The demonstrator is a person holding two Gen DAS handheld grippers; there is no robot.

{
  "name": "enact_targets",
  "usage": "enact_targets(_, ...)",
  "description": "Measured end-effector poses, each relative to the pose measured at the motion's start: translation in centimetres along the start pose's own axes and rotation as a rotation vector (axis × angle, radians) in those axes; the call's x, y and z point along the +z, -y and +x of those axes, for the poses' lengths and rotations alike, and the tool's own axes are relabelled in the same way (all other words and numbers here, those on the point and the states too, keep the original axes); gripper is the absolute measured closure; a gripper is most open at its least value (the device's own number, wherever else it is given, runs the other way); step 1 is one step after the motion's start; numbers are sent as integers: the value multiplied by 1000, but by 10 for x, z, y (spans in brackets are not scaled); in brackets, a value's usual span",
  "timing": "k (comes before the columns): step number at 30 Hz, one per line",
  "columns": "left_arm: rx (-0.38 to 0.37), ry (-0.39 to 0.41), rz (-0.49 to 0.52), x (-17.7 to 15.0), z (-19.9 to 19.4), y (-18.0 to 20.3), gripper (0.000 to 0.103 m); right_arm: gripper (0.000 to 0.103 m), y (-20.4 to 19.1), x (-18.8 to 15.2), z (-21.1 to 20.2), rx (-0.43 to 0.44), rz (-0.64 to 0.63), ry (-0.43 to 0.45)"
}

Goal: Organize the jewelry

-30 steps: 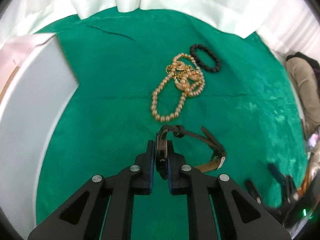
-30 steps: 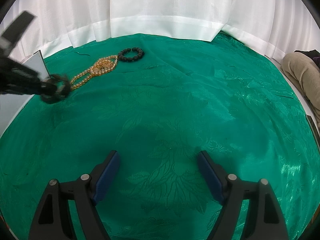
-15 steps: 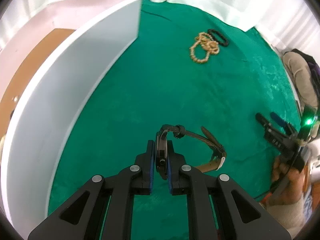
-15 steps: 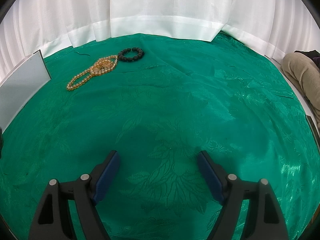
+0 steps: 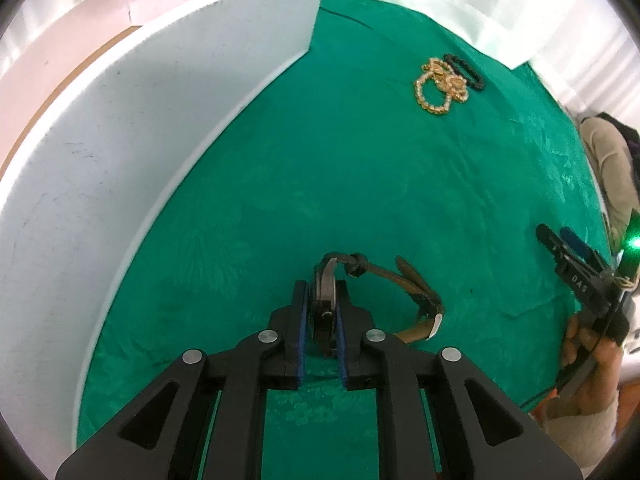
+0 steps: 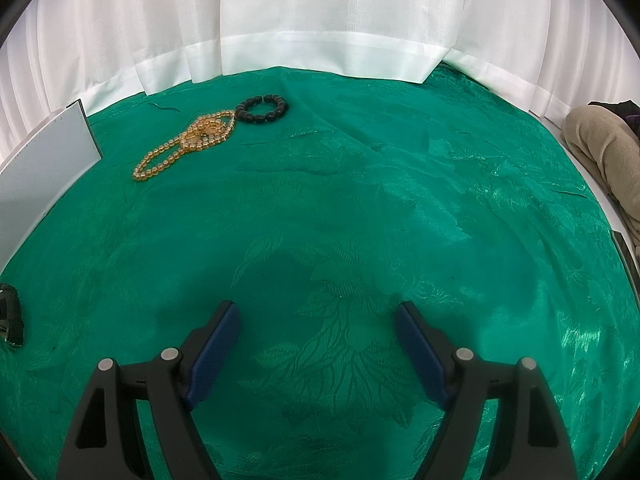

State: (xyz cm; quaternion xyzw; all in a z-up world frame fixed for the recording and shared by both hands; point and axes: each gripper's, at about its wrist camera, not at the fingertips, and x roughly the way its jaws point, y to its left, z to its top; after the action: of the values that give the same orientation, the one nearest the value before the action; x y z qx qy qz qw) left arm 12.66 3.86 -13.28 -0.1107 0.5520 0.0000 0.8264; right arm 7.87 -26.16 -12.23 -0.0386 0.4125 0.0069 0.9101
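- The left gripper (image 5: 320, 296) points down at the green cloth (image 5: 360, 184); its jaws have just been opening a little, and the wristwatch (image 5: 326, 300) stands on edge between the blue pads, with a sliver of gap showing on each side.
- The watch's brown strap (image 5: 416, 284) loops out toward 3 o'clock of the jaws, its buckle end low near the cloth.
- The white box (image 5: 152, 132) runs from 7 to 12 o'clock in the left wrist view; its long wall is near the gripper, with a band of bare cloth between them.
- The gold bead necklace (image 5: 440, 88) and the black bead bracelet (image 5: 466, 72) lie touching at about 1 o'clock, well apart from the watch, with open cloth all the way.
- The right gripper (image 6: 316, 340) stands wide open and empty over bare cloth.
- In the right wrist view, the necklace (image 6: 188, 140) and bracelet (image 6: 262, 109) sit at 11 o'clock, near the white curtain (image 6: 320, 20) that bounds the far edge of the cloth.
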Motion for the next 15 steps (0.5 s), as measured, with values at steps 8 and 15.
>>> enact_targets(8, 0, 43, 11, -5, -9, 1, 37, 20, 0, 1, 0, 3, 2, -1)
enact_targets(15, -10, 62, 52, -8, -9, 9, 35, 20, 5, 72, -15, 173, 9, -24)
